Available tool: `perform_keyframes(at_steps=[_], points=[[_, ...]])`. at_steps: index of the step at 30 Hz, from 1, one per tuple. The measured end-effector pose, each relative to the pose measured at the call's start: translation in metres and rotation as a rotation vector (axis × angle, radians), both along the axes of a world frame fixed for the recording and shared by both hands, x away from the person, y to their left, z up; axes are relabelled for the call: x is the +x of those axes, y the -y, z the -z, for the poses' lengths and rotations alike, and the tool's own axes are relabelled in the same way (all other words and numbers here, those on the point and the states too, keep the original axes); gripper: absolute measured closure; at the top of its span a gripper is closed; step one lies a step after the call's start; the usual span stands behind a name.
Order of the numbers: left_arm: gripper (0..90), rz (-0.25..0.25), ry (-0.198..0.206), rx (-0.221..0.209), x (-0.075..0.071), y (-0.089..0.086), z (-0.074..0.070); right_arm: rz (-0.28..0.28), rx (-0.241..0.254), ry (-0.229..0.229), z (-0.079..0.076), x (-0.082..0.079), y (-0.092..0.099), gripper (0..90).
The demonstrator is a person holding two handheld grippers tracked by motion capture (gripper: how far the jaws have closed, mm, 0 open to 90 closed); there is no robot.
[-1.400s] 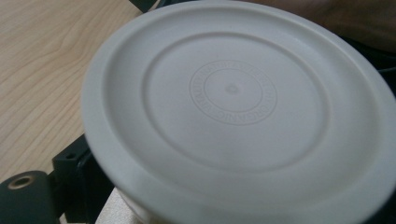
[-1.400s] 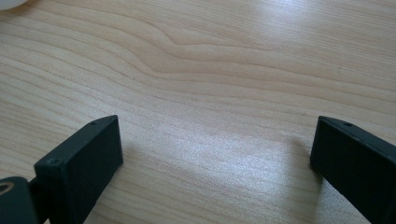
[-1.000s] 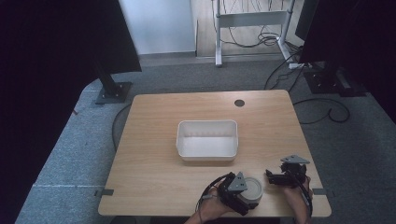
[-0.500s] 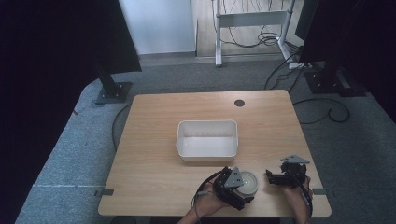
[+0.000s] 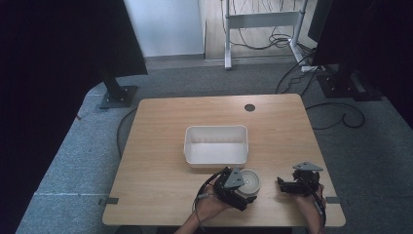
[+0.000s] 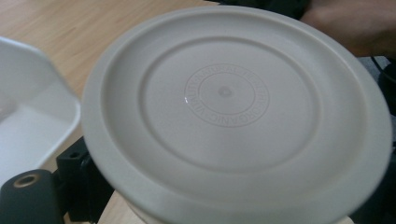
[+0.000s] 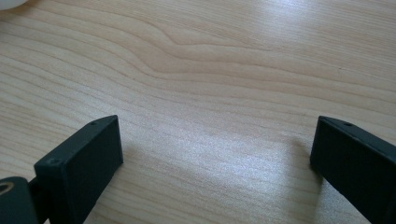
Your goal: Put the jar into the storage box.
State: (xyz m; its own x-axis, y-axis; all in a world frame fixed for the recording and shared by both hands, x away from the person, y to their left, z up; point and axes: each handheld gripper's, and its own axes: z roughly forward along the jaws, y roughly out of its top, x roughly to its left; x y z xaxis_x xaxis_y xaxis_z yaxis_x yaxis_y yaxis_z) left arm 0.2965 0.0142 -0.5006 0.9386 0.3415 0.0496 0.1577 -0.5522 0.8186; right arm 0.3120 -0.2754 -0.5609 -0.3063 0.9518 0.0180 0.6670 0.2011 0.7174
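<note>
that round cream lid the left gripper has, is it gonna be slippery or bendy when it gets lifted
The lid looks like smooth moulded plastic with a slight sheen, so it may slip in the left gripper. Its raised rings and thick rim suggest it stays fairly stiff. It appears thin and shallow, so probably light; being round, it might roll if dropped on edge beside the white tub.

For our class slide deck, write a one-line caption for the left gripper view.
Close-up of a round cream lid filling the left gripper's view, beside a white tray on a wooden table.
</note>
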Motion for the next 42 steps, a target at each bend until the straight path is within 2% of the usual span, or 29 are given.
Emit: perform_keyframes(at_steps=[11,22,34,42], points=[[9.9,-0.064,0.019,-0.016,0.013,-0.025,-0.013,0.0,0.0,0.0,0.0,0.0,0.0,1.8],[9.9,-0.1,0.037,-0.011,0.023,-0.039,-0.023,0.0,0.0,0.0,0.0,0.0,0.0,1.8],[9.9,-0.143,0.025,-0.03,0.037,-0.051,-0.03,0.0,0.0,0.0,0.0,0.0,0.0,1.7],[9.9,-0.182,0.022,-0.037,0.051,-0.056,-0.03,0.0,0.0,0.0,0.0,0.0,0.0,1.7]])
